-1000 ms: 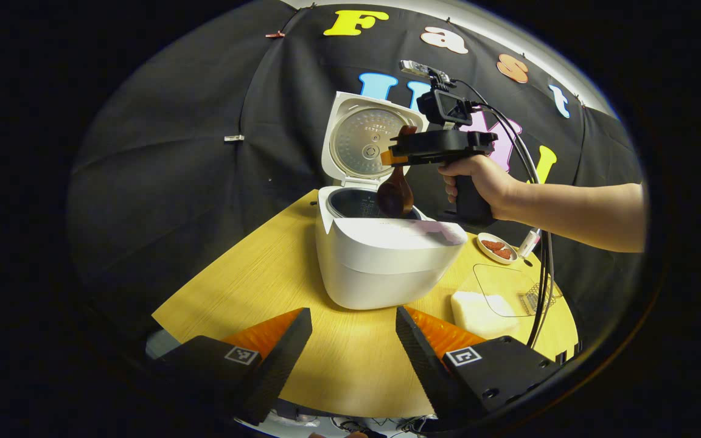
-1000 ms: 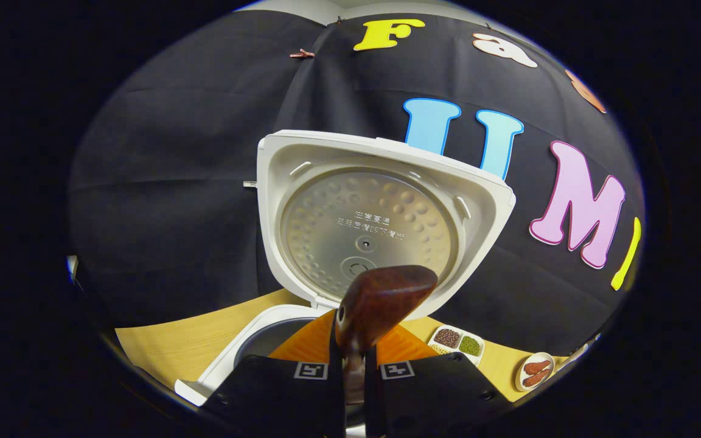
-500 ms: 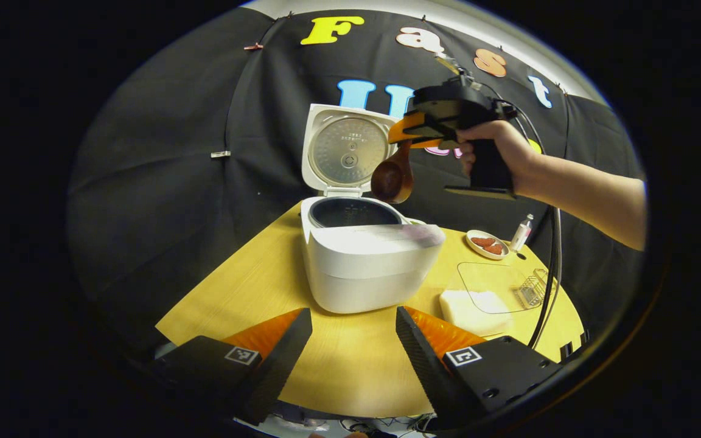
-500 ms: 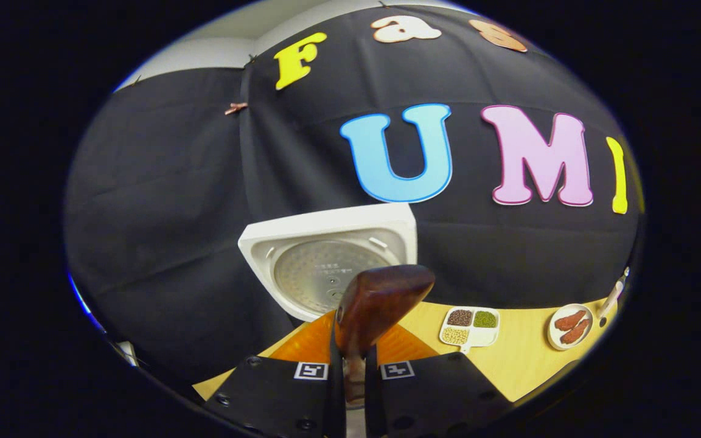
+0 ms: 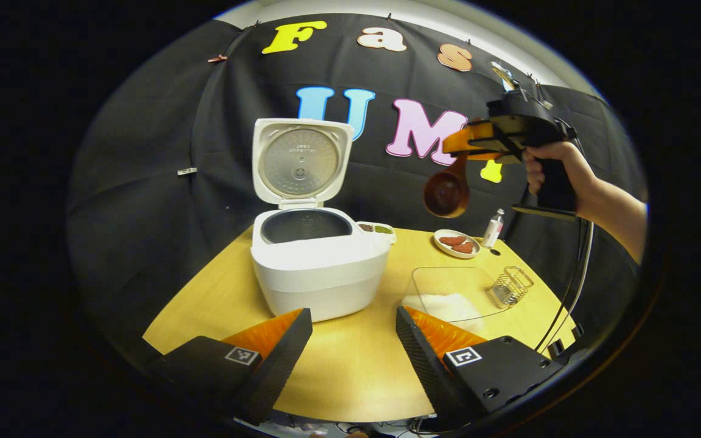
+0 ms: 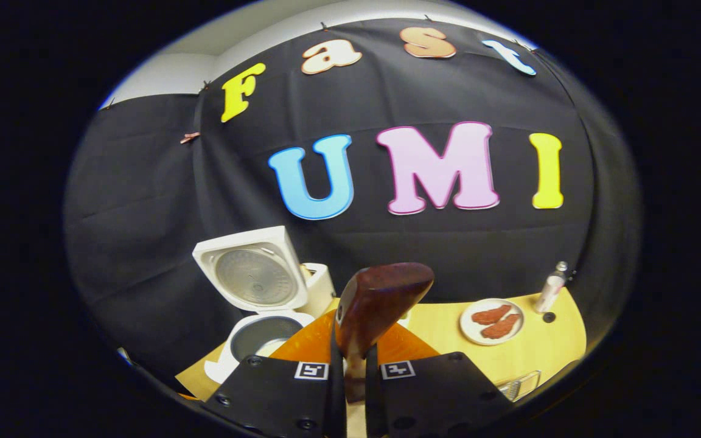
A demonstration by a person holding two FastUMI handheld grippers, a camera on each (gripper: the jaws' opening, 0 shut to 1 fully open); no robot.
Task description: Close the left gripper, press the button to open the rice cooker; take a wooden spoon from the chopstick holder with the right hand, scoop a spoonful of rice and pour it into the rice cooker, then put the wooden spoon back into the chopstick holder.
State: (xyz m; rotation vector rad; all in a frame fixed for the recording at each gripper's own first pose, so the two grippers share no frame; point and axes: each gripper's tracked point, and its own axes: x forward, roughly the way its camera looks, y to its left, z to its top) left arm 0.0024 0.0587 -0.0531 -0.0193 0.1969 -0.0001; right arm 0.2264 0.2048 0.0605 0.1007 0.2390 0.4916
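Right gripper (image 5: 469,146): clenched on dark brown wooden spoon (image 5: 446,193), bowl hanging down, high above yellow wooden bench (image 5: 350,365).
Left gripper (image 5: 353,340): released, parked low.
White rice cooker (image 5: 317,267): lid up, likely awaiting nothing further.
Wire chopstick holder (image 5: 510,285): probable destination.

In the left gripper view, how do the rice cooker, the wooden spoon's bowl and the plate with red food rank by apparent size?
1. rice cooker
2 and 3. wooden spoon bowl and plate: they look alike, and their nearness to the camera differs, so no ranking.
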